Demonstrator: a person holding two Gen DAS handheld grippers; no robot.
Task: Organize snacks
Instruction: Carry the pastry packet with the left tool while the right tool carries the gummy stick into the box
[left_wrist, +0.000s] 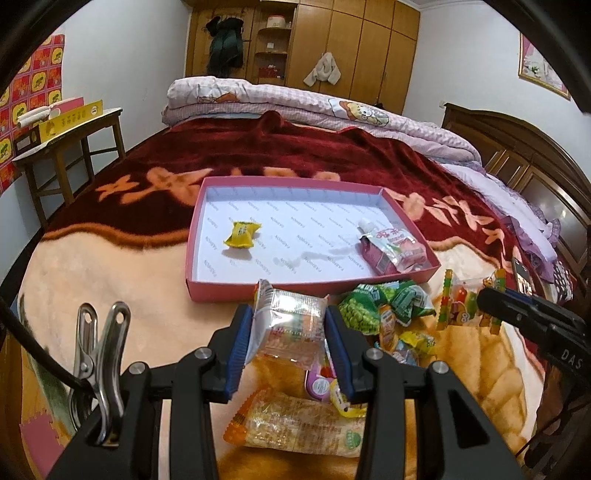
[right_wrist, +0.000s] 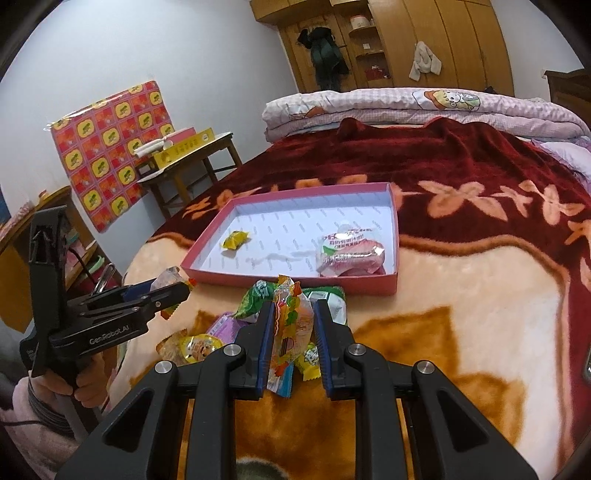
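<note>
A pink tray (left_wrist: 236, 286) (right_wrist: 393, 284) lies on the bed. In it are a yellow candy (left_wrist: 242, 234) (right_wrist: 235, 240) and a pink drink pouch (left_wrist: 391, 249) (right_wrist: 347, 253). My left gripper (left_wrist: 290, 325) (right_wrist: 173, 291) is shut on a clear snack packet (left_wrist: 291, 321), held above the loose pile. My right gripper (right_wrist: 293, 325) (left_wrist: 484, 301) is shut on a colourful gummy packet (right_wrist: 290, 328) (left_wrist: 465, 299) just in front of the tray. Beneath lie a green pea bag (left_wrist: 384, 302) (right_wrist: 258, 295), a cracker packet (left_wrist: 295, 424) and small sweets (right_wrist: 199, 347).
A red and cream blanket (left_wrist: 110, 258) covers the bed. A folded quilt (left_wrist: 295, 99) lies at the far end. A wooden side table (left_wrist: 70, 136) with a yellow box stands left. A wardrobe (left_wrist: 332, 44) lines the back wall. A phone (left_wrist: 521, 277) lies at right.
</note>
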